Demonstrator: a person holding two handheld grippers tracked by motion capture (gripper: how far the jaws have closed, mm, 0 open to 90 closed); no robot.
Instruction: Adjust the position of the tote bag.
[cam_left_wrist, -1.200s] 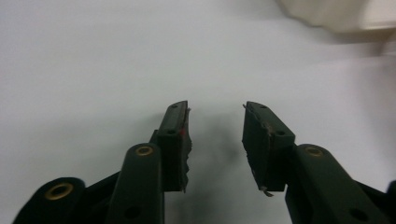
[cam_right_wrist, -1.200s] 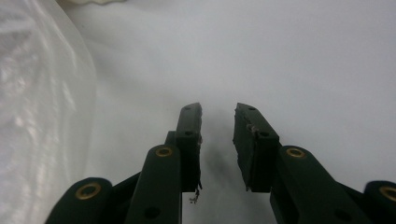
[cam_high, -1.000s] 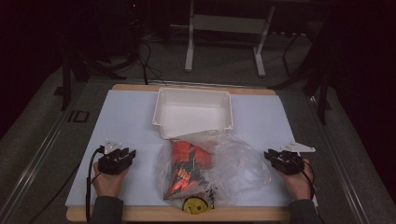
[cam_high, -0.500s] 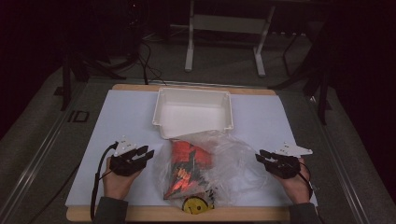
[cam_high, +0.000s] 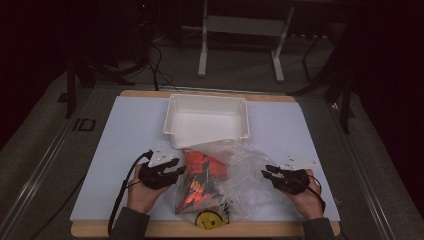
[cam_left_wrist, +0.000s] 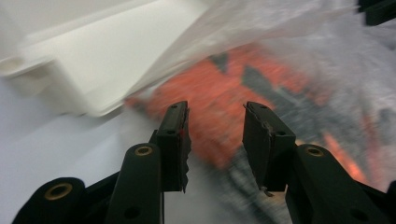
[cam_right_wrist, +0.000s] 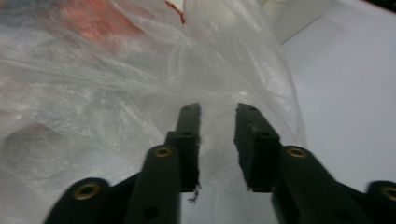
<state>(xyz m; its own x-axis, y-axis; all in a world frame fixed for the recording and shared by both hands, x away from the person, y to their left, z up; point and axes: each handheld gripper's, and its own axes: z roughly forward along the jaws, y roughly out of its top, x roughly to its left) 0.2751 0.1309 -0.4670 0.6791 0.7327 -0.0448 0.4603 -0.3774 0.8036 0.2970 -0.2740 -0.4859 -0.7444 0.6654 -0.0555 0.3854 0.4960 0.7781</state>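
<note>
High view has both tongs, left (cam_high: 176, 172) and right (cam_high: 269, 173), jaws apart and just opening, either side of the plastic bag (cam_high: 235, 175), probably to grab it.

The high view looks forward and down over the counter (cam_high: 125, 150). Each claw camera sits close behind its jaws, facing the bag (cam_high: 235, 170) (cam_left_wrist: 280, 60) (cam_right_wrist: 116, 84) at the counter's 6 o'clock, shared by all three.

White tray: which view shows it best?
High view: the white tray shows whole, open side up, behind the clear bag. Left gripper view catches one blurred corner; right gripper view just a sliver at the top edge.
</note>
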